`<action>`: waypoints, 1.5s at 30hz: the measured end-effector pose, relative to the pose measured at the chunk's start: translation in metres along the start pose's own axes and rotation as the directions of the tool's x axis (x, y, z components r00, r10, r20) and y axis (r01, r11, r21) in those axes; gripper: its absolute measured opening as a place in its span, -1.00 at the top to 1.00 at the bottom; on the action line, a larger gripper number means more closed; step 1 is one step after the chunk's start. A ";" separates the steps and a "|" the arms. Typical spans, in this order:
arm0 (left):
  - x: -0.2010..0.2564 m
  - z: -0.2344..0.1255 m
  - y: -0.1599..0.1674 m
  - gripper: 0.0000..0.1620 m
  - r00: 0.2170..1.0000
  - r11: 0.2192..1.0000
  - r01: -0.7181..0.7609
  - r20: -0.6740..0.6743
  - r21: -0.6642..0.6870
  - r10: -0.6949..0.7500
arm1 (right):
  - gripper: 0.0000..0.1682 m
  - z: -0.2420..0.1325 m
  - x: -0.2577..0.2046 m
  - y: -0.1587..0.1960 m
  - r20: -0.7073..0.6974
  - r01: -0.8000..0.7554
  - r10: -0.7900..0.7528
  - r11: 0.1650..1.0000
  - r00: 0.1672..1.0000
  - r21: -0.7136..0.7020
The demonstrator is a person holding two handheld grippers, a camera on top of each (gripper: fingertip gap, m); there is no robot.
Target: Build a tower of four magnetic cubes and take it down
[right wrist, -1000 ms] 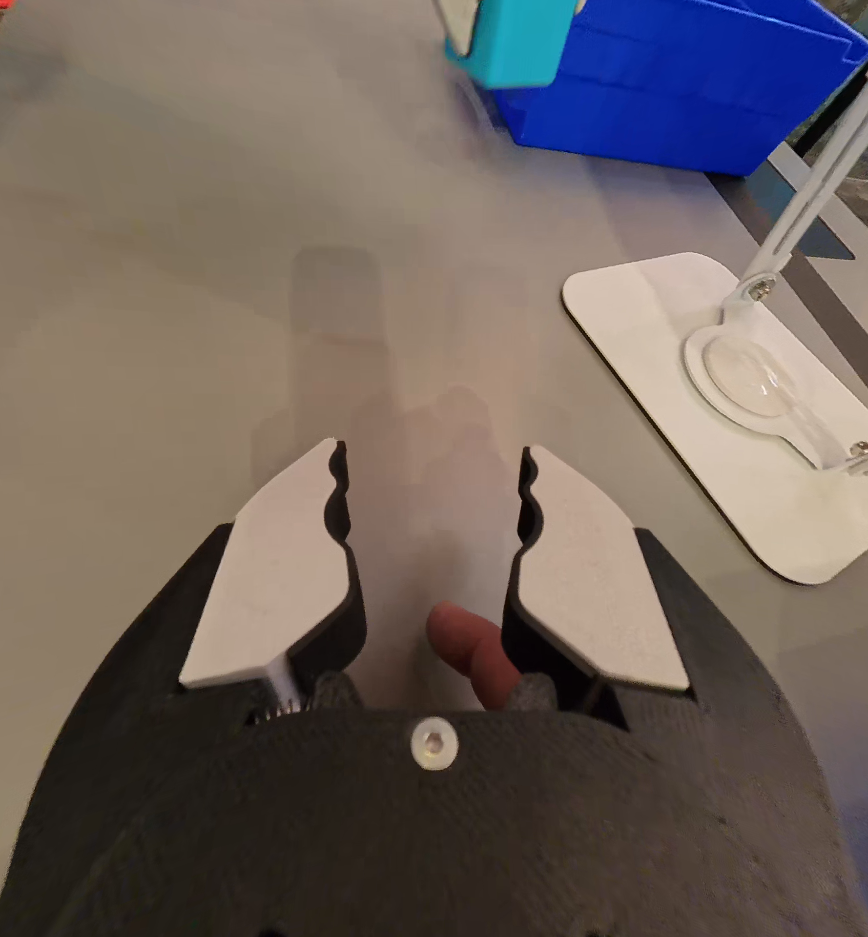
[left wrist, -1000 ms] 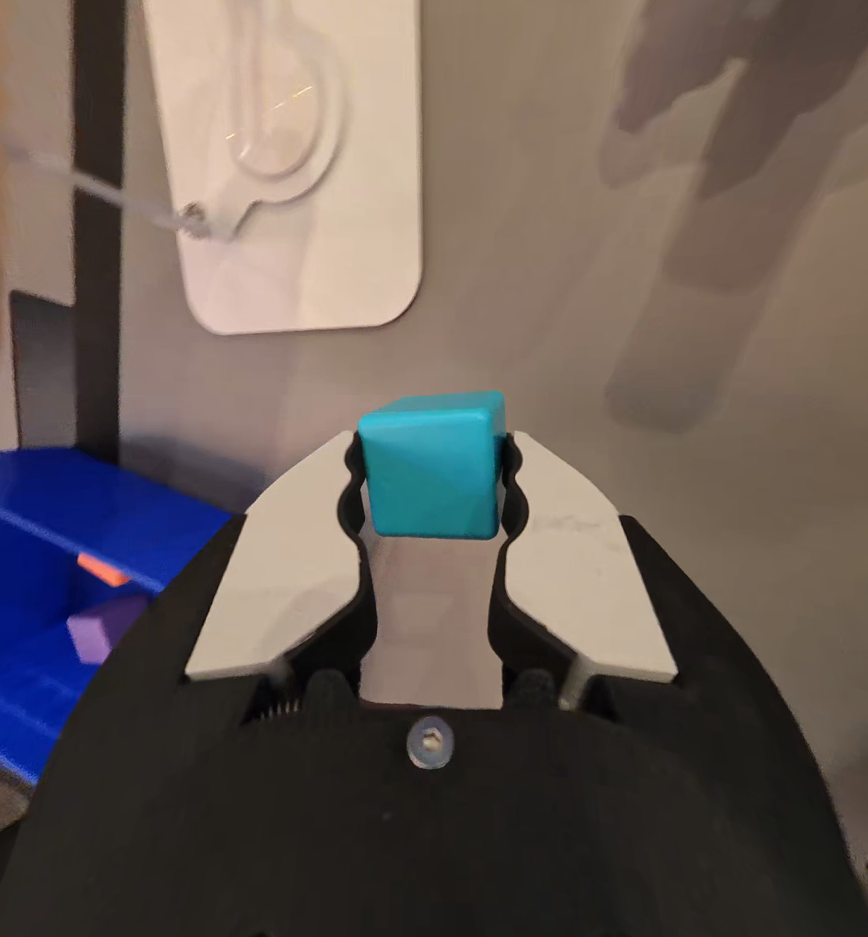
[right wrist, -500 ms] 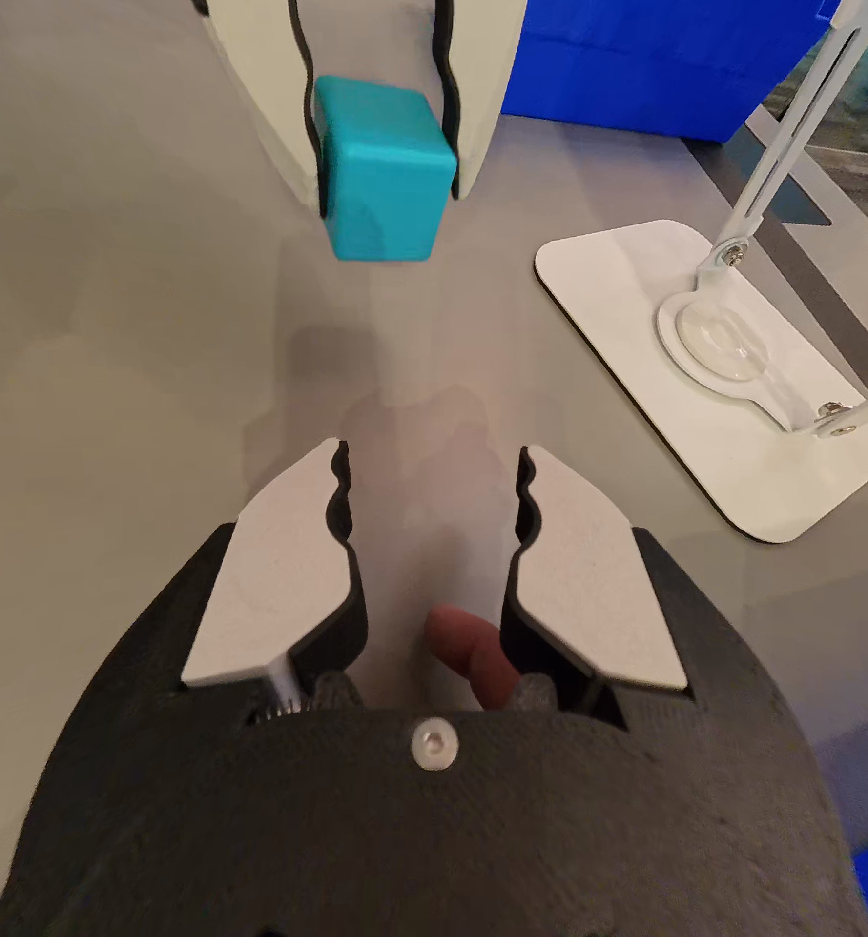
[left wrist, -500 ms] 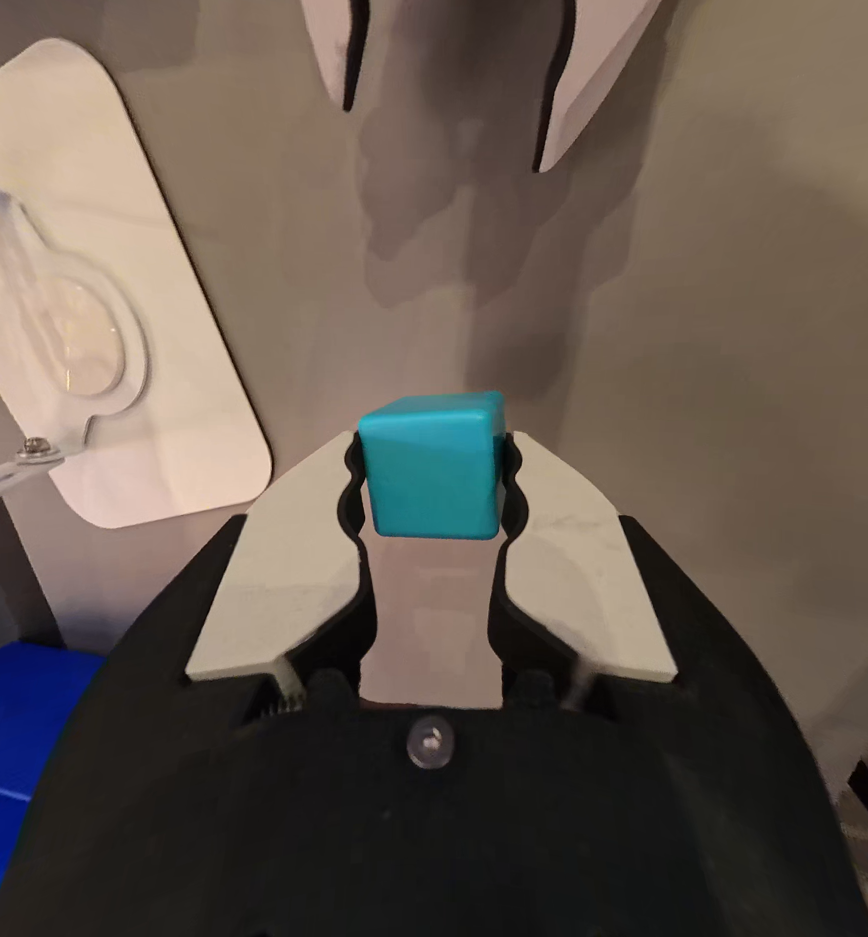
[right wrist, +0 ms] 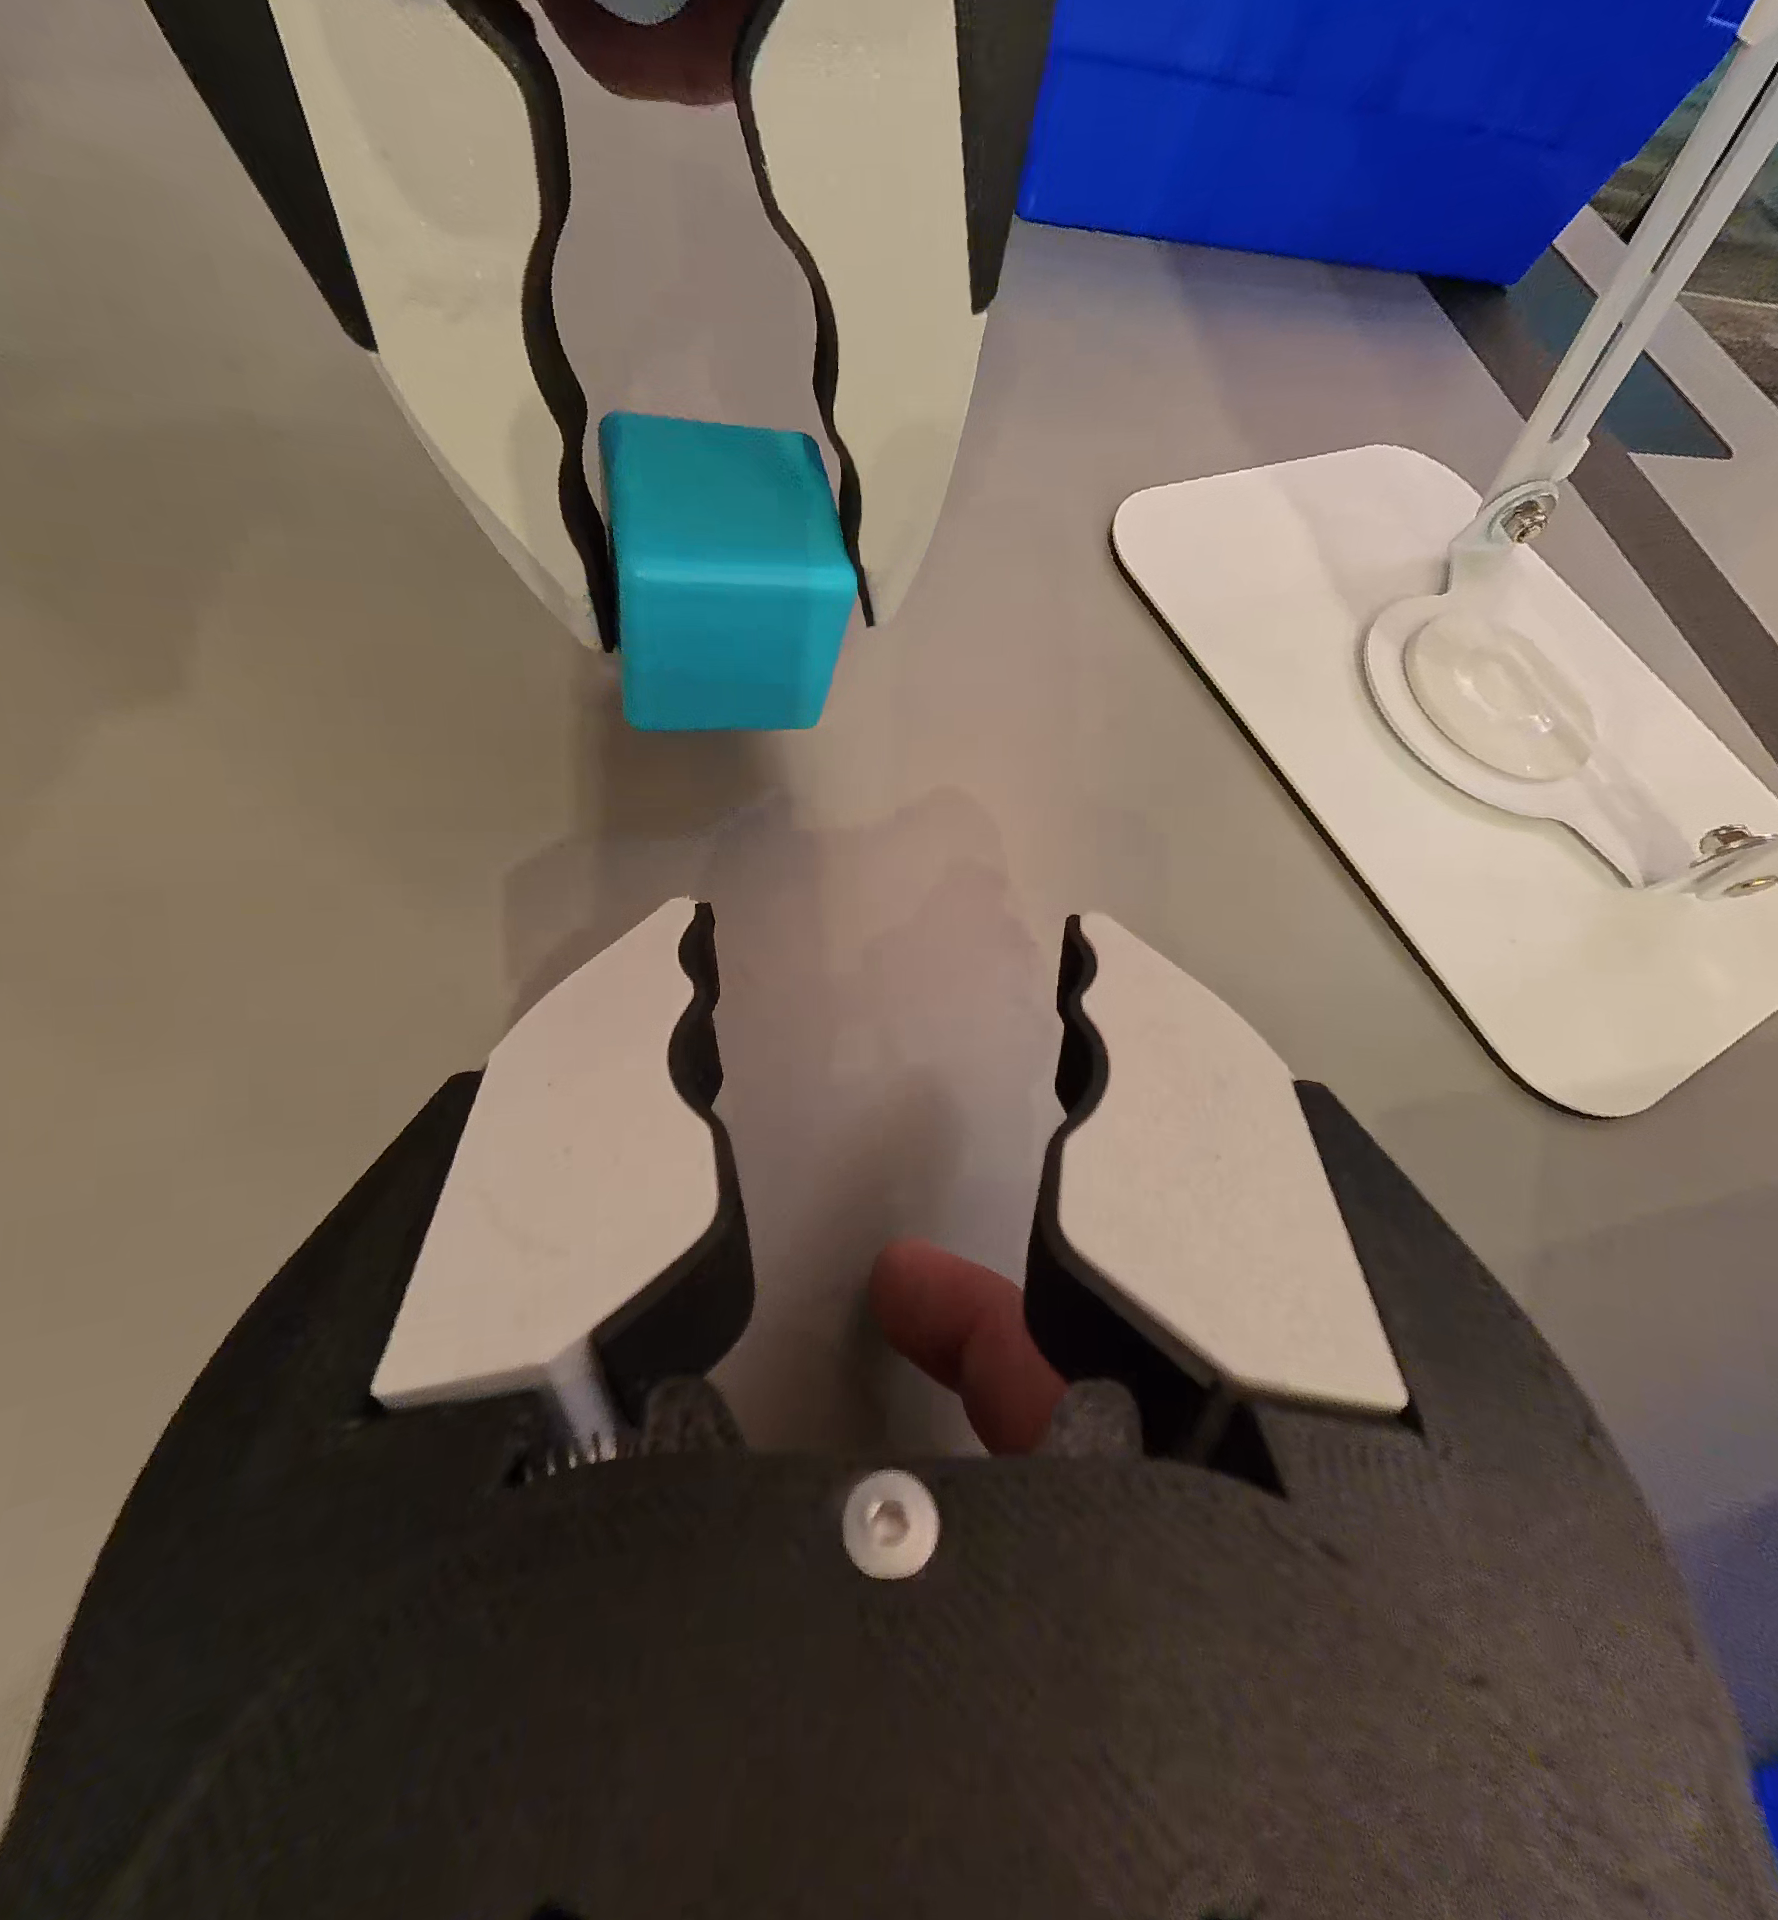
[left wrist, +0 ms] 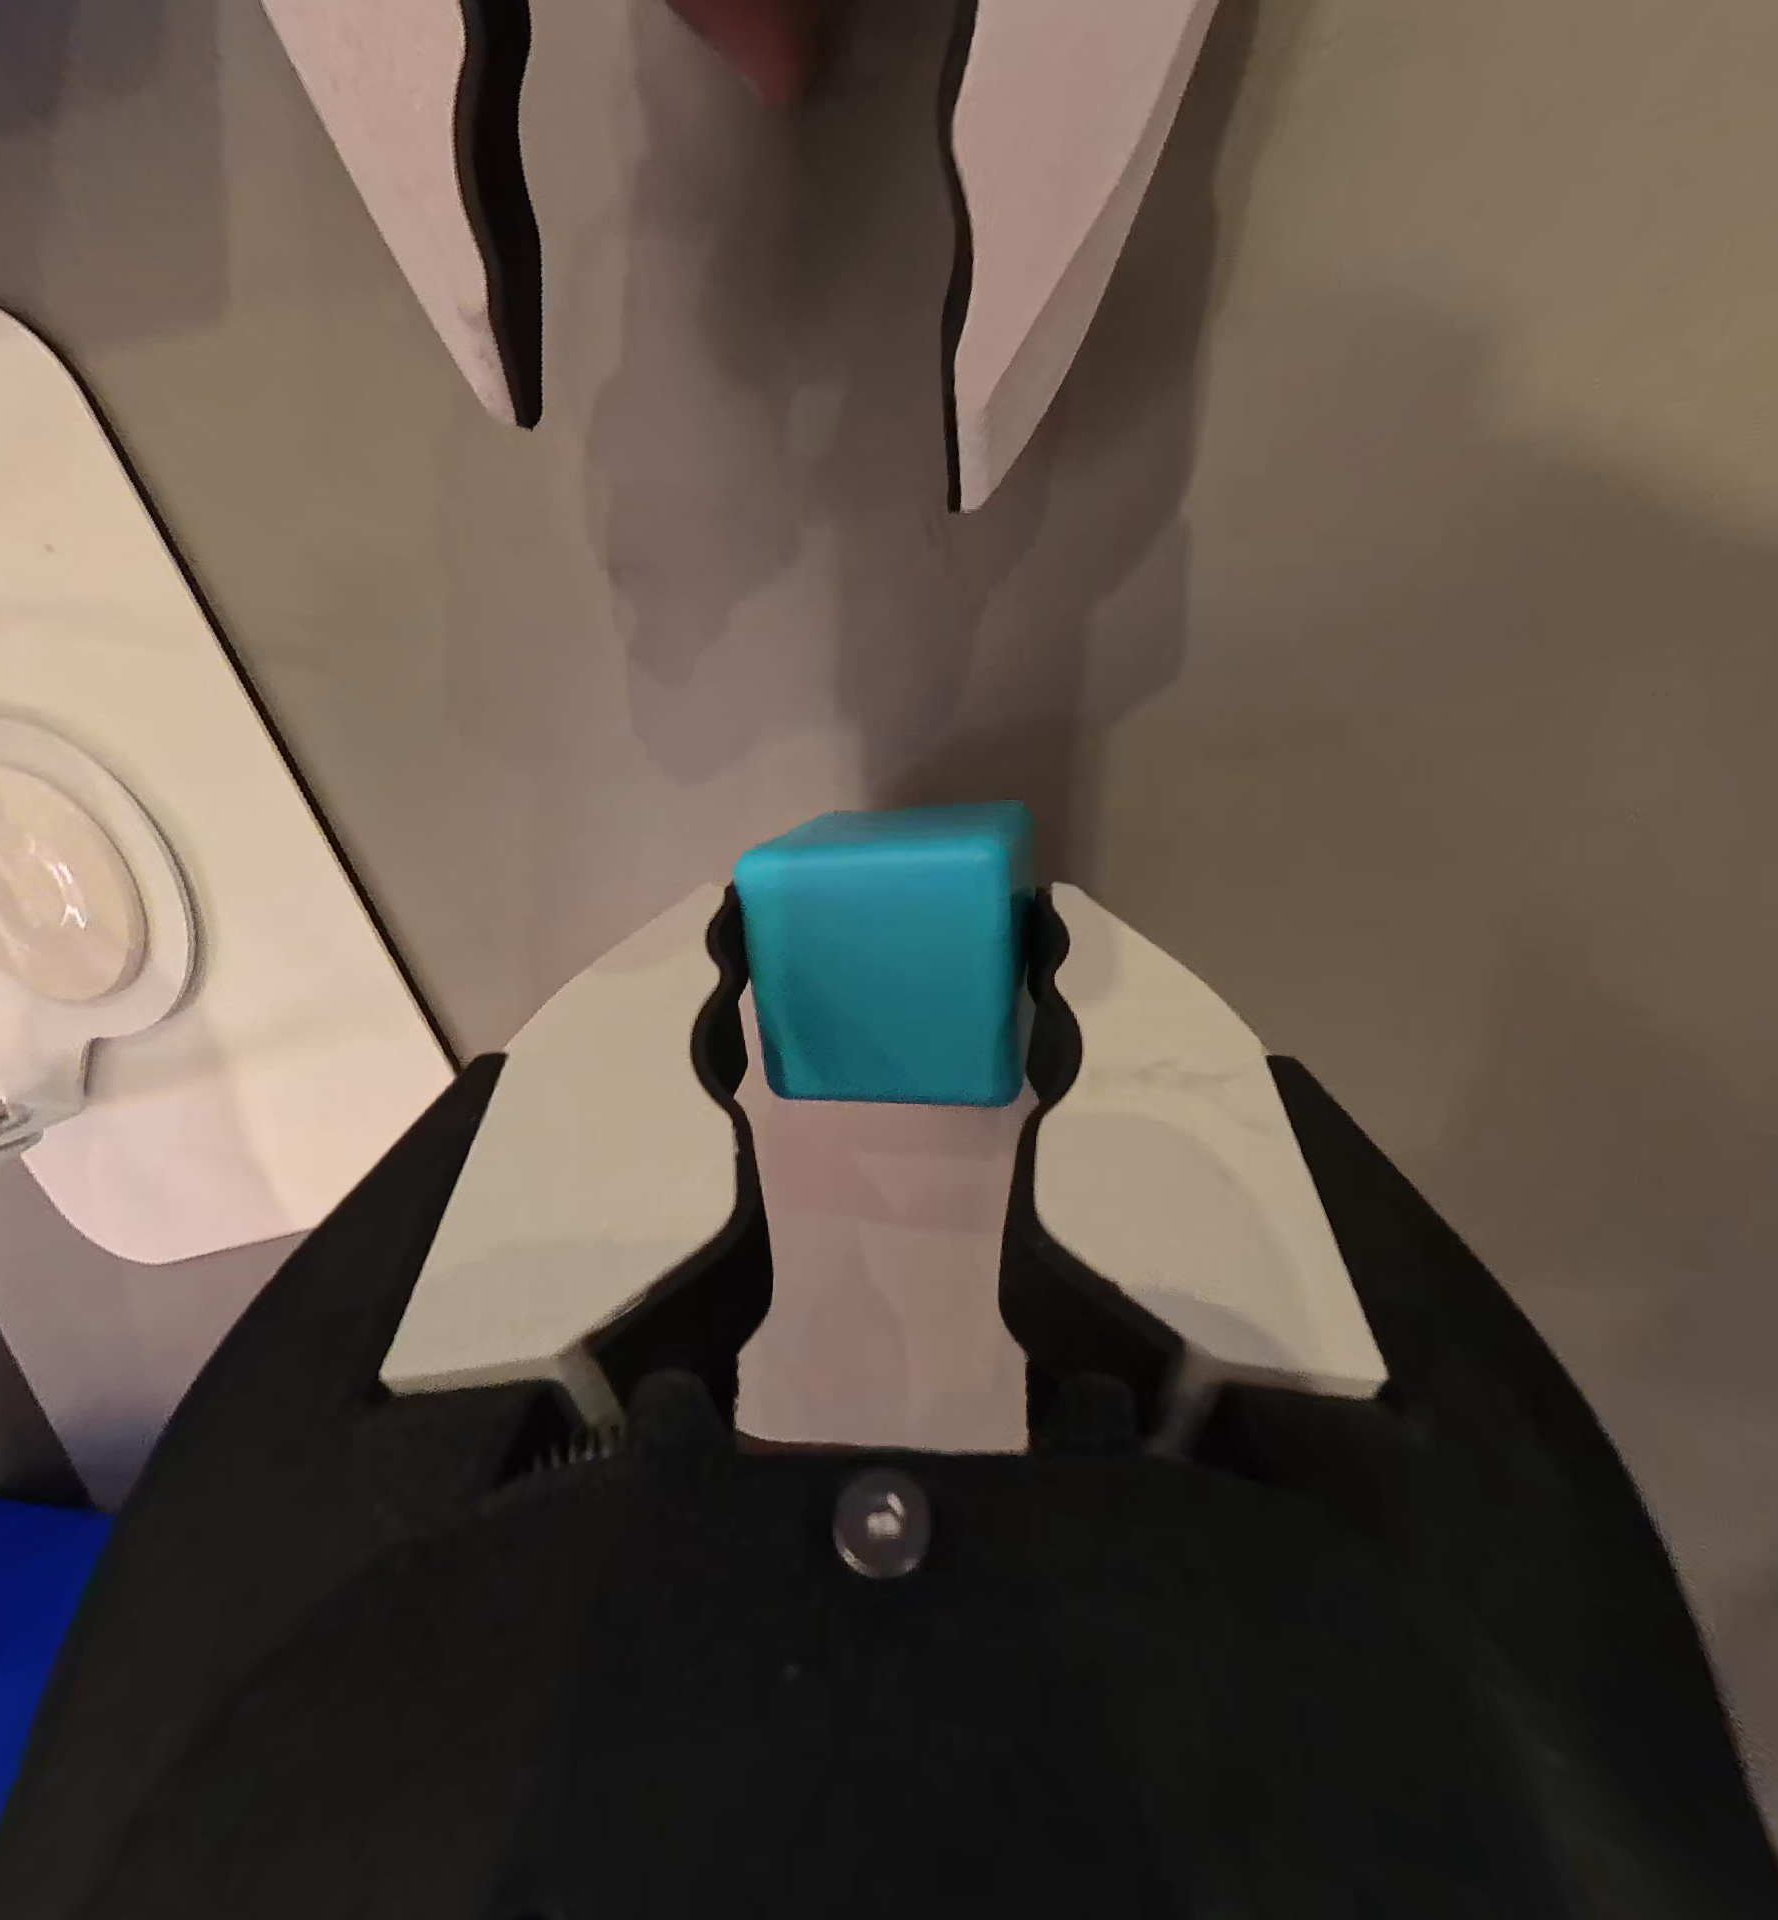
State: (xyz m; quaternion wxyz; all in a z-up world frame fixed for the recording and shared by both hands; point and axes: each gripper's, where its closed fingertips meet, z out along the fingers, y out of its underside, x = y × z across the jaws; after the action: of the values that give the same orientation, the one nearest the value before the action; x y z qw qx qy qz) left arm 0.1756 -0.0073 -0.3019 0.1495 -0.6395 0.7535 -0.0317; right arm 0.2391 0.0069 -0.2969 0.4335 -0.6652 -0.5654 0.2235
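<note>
My left gripper (left wrist: 883, 904) is shut on a teal cube (left wrist: 880, 961), held between its fingertips low over the grey table (left wrist: 1487, 727). In the right wrist view the same cube (right wrist: 724, 582) sits at the tips of the left gripper (right wrist: 729, 634), at or just above the table surface; I cannot tell if it touches. My right gripper (right wrist: 885, 914) is open and empty, facing the left one a short way off. It also shows at the top of the left wrist view (left wrist: 739, 468). No other cubes are in view.
A white stand base (right wrist: 1467, 748) with a thin white arm (right wrist: 1643, 312) lies to the right in the right wrist view, left in the left wrist view (left wrist: 137, 831). A blue bin (right wrist: 1384, 125) stands behind the left gripper. A fingertip (right wrist: 958, 1340) shows behind my right jaws. My hands' fingertips stand some 7 centimetres from each other.
My left gripper has swung away from the blue bin with the teal cube and come down toward the table, closer to my open right gripper. The right gripper stayed about where it was.
</note>
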 end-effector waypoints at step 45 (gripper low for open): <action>-0.042 -0.094 0.061 0.21 0.933 0.961 0.197 0.264 0.194 -0.244 | 0.24 -0.001 -0.001 0.000 0.012 -0.007 0.006 1.000 1.000 0.004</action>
State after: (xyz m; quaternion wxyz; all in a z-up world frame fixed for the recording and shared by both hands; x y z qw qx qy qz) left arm 0.0979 0.0313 -0.2194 0.3043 -0.7034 0.6421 -0.0180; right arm 0.2399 0.0054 -0.2969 0.4305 -0.6649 -0.5654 0.2300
